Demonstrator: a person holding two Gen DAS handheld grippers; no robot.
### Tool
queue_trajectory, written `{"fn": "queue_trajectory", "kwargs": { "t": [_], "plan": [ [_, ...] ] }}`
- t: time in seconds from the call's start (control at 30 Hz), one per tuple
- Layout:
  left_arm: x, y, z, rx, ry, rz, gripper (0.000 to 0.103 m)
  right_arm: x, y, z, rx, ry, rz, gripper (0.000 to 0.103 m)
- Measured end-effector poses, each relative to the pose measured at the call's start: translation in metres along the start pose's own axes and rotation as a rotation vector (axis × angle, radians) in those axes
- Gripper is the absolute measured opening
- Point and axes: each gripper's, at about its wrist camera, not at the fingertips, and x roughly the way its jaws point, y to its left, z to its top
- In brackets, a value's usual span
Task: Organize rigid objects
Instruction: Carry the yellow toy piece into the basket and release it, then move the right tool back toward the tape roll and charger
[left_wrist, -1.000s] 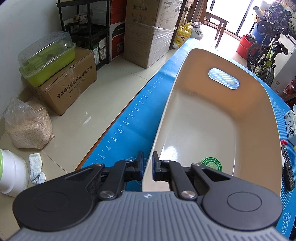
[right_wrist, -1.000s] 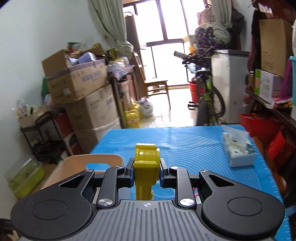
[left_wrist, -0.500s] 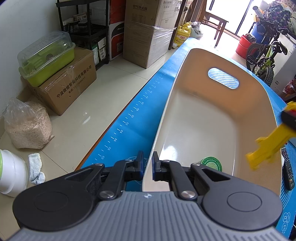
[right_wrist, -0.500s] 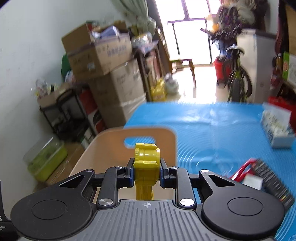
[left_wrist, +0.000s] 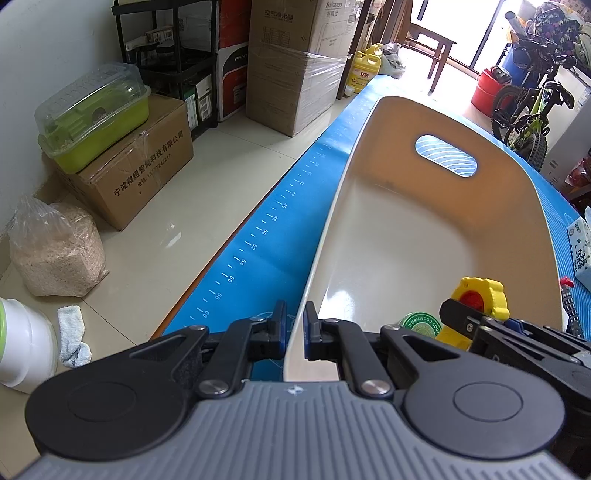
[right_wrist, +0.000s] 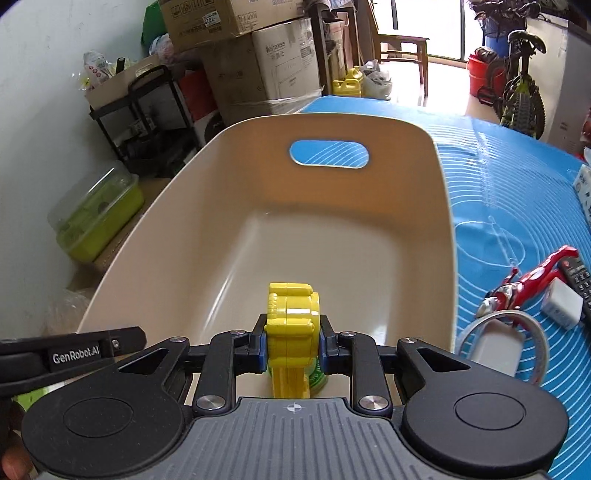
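A beige plastic basket (left_wrist: 424, 229) with a handle slot lies on the blue mat (left_wrist: 266, 240). My left gripper (left_wrist: 294, 328) is shut on the basket's near rim. My right gripper (right_wrist: 291, 345) is shut on a yellow toy tool (right_wrist: 291, 314) and holds it inside the basket's near end; the tool also shows in the left wrist view (left_wrist: 476, 302). A green round tin (left_wrist: 421, 325) lies on the basket floor just under the tool. The basket (right_wrist: 332, 229) also shows in the right wrist view.
To the right of the basket on the mat lie a red toy motorbike (right_wrist: 524, 284), a white charger with cable (right_wrist: 498, 347), a remote (right_wrist: 576, 273) and a tissue pack (left_wrist: 581, 251). Cardboard boxes (left_wrist: 144, 158), a shelf and a bicycle (left_wrist: 528, 110) stand around the table.
My right gripper has brought the yellow tool from over the mat down into the basket's near end. My left gripper has stayed shut on the rim.
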Motion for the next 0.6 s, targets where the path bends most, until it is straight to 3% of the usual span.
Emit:
{"fn": "queue_trajectory", "kwargs": {
  "t": [0.17,0.23,0.33,0.6],
  "plan": [
    [0.000,0.000,0.001,-0.001,0.001,-0.001,0.010,0.008,0.001,0.003,-0.002,0.056,-0.009,0.034],
    [-0.001,0.000,0.001,-0.001,0.000,-0.003,0.010,0.008,0.000,0.000,-0.020,0.048,-0.014,0.041],
    [-0.001,0.000,0.001,0.000,0.001,-0.001,0.010,0.006,0.002,-0.001,-0.041,0.038,-0.020,0.042],
    [-0.002,0.000,0.003,-0.002,0.002,-0.003,0.010,-0.004,0.003,0.000,-0.056,0.008,0.033,0.062]
  ]
}}
